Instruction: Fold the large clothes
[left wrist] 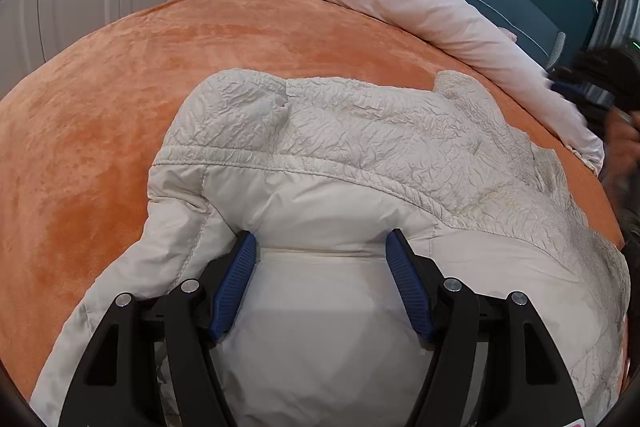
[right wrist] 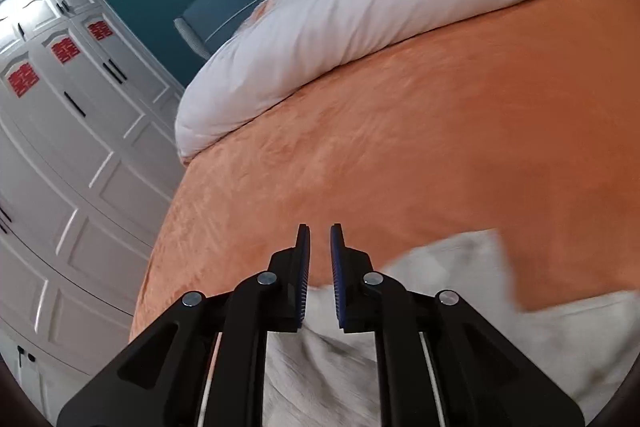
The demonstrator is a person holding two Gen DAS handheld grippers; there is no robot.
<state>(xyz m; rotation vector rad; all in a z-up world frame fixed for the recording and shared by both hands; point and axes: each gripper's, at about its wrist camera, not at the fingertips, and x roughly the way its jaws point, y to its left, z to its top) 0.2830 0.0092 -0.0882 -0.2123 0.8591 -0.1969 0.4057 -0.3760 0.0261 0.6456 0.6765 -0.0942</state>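
Mid-fold, my left hand-held gripper rests spread wide on the cream jacket, the right hand-held gripper nearly closed, empty; next, grasp a sleeve.

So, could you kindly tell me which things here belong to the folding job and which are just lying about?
Job:
cream jacket
left gripper, jaws wide
right gripper, jaws nearly closed, empty

Lying about:
white duvet
orange bedspread
wardrobe
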